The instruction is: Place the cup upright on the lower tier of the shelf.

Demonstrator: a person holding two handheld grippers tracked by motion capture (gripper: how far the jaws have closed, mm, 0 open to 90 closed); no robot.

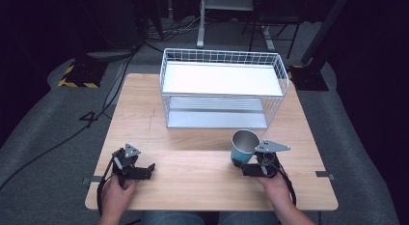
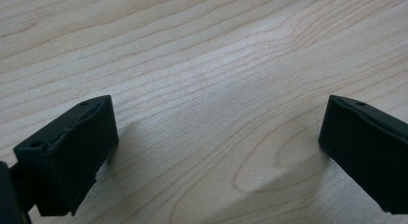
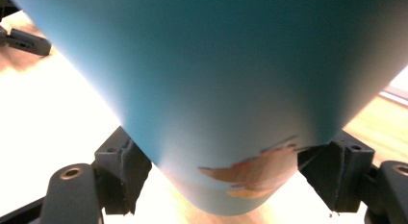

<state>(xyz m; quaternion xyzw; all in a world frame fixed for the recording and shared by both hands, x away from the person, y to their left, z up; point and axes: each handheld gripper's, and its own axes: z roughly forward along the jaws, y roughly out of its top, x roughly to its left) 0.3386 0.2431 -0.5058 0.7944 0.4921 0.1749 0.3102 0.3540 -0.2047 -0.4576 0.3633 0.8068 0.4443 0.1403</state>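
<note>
A teal cup point(image 1: 242, 147) with a shiny metal inside stands open end up at the near right of the wooden table point(image 1: 202, 138), leaning slightly. My right gripper point(image 1: 239, 164) is shut on it low down. In the right gripper view the cup point(image 3: 216, 89) looms large with an orange mark near its base, and the gripper point(image 3: 223, 173) has one black jaw pressed against each side. Whether the base touches the table I cannot tell. My left gripper point(image 1: 149, 170) lies at the near left, open, with bare wood between its jaws point(image 2: 216, 132).
A white two-level wire rack point(image 1: 222, 85) stands at the back middle of the table, its lower shelf point(image 1: 217, 118) open toward me. Bare wood lies between the two grippers. Cables and stand legs are on the grey floor beyond.
</note>
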